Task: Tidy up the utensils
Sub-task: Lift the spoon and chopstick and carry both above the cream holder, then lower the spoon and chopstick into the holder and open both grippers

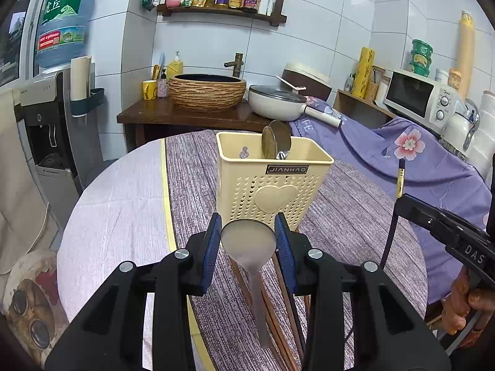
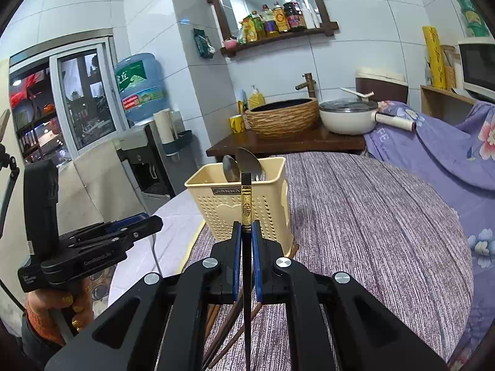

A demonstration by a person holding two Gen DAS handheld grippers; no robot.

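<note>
A cream perforated utensil holder (image 1: 272,182) stands on the round table with two metal spoons (image 1: 275,140) in it. My left gripper (image 1: 248,219) is shut on a grey metal spoon (image 1: 249,241), bowl forward, just short of the holder's front. My right gripper (image 2: 246,227) is shut on a black chopstick (image 2: 246,204) with a gold band, its top raised in front of the holder (image 2: 238,204). In the left wrist view, that chopstick (image 1: 400,182) and the right gripper (image 1: 399,199) appear at the right. Brown chopsticks (image 1: 278,309) lie on the cloth beneath both grippers.
The table wears a purple striped cloth (image 2: 371,216) with a pale section (image 1: 117,204) at the left. Behind stand a counter with a woven basin (image 1: 207,91), a white pan (image 1: 275,100), a water dispenser (image 1: 46,117) and a microwave (image 1: 417,95). A hand (image 2: 58,306) holds the left gripper's handle.
</note>
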